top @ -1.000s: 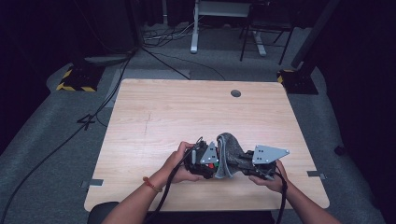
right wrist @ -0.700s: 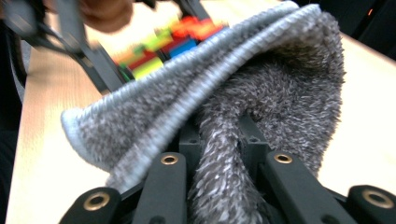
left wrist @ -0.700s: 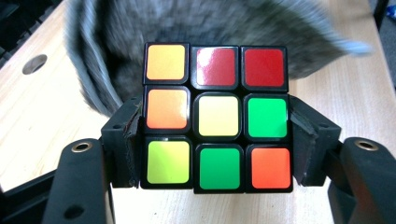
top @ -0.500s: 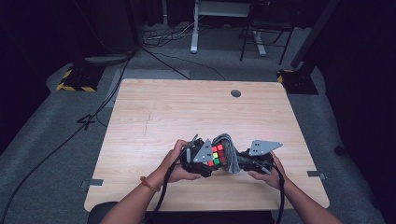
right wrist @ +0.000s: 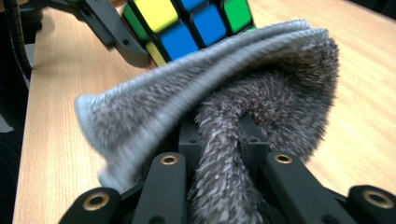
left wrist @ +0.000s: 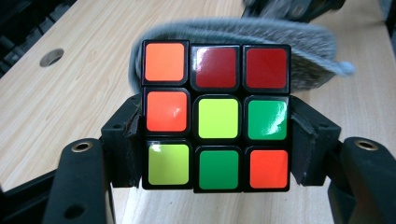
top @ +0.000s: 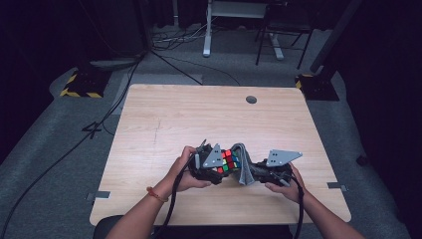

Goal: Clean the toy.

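Observation:
A scrambled Rubik's cube (top: 228, 160) is held just above the near middle of the table. My left gripper (top: 209, 167) is shut on it. In the left gripper view its jaw pads (left wrist: 128, 140) press on the cube's (left wrist: 216, 116) two sides, and a face of orange, red, green and yellow squares shows. My right gripper (top: 259, 172) is shut on a bunched grey fuzzy cloth (top: 244, 169). In the right gripper view the cloth (right wrist: 224, 121) rises between the jaws and folds against the cube's (right wrist: 187, 23) blue and yellow side.
The wooden table (top: 164, 119) has a round cable hole (top: 251, 99) at its far side. Cables run from both grippers toward the near edge. A desk frame and chair legs (top: 268, 40) stand on the floor beyond the table.
A second ago the cloth lay over the cube's top. It has since slid off toward the right gripper, and the coloured top face now shows. The left hand stayed put.

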A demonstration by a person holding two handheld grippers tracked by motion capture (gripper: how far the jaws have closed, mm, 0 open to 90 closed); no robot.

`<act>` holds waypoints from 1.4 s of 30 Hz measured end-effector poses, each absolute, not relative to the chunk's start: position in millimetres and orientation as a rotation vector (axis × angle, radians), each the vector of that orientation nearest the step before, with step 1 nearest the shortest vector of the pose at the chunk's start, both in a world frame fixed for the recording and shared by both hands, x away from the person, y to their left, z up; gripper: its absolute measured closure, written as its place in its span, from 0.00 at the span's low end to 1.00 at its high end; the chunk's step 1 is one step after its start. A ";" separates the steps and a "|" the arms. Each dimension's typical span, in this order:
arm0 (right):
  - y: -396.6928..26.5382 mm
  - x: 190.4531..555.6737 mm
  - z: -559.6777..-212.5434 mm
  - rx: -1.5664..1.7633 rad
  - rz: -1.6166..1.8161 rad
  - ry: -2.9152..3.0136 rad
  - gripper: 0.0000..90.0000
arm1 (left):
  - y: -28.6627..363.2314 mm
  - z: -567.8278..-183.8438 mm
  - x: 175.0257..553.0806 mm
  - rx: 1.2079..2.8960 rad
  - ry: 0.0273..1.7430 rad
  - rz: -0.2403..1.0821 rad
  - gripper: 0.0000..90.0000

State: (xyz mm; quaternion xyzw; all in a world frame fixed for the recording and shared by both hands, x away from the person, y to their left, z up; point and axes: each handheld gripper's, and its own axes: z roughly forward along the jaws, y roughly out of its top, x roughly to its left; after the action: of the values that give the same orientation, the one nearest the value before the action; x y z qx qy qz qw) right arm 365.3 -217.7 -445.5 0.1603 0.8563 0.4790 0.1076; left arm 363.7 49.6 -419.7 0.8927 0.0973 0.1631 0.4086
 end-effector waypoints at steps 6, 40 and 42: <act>-220.5 357.5 -430.7 0.415 1.519 2.452 0.85 | 37.5 -432.1 363.8 2.321 0.228 0.403 0.37; -250.1 404.4 -469.2 0.632 1.068 2.555 0.83 | 49.4 -451.0 370.9 2.492 0.323 0.311 0.37; -252.1 406.5 -470.4 0.645 1.058 2.554 0.82 | 48.7 -453.2 371.6 2.497 0.330 0.304 0.37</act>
State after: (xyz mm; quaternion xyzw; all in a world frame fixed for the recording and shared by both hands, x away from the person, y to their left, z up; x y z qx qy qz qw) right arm 406.5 -252.1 -470.4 0.2247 0.8894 0.3683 0.1510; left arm 371.6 48.7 -453.2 0.9397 0.1243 0.1142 0.2975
